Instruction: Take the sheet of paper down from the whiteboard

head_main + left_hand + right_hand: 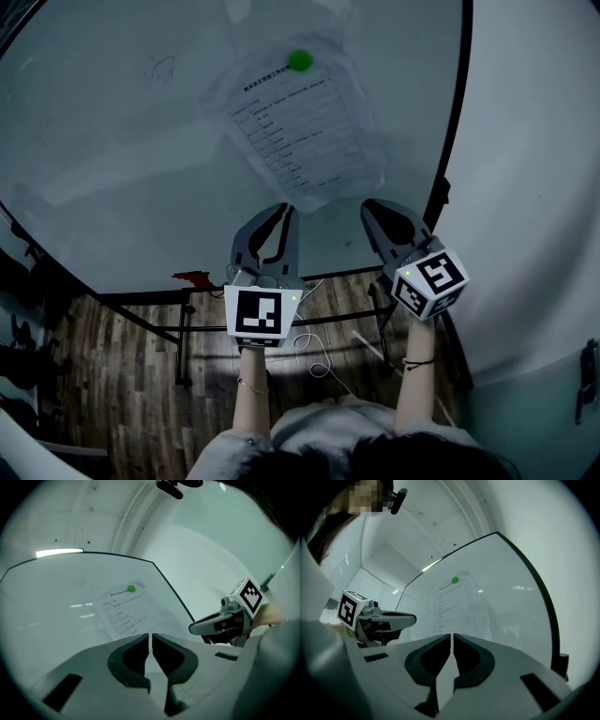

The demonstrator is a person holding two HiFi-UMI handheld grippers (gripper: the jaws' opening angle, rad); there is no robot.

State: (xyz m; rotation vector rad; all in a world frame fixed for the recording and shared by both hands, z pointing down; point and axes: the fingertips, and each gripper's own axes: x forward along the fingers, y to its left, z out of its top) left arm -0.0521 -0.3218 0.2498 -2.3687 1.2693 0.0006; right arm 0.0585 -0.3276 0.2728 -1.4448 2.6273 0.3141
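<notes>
A printed sheet of paper hangs on the whiteboard, pinned near its top edge by a green round magnet. My left gripper is shut and empty, its tips just below the sheet's bottom edge. Further right, my right gripper is also shut with nothing in it, below the sheet's lower right corner. In the left gripper view the sheet and magnet lie ahead of the shut jaws, with the right gripper off to the side. The right gripper view shows the sheet and the left gripper.
The whiteboard's black frame runs down the right side, with a pale wall beyond it. Its stand legs rest on a wooden floor. A red mark sits at the board's bottom edge.
</notes>
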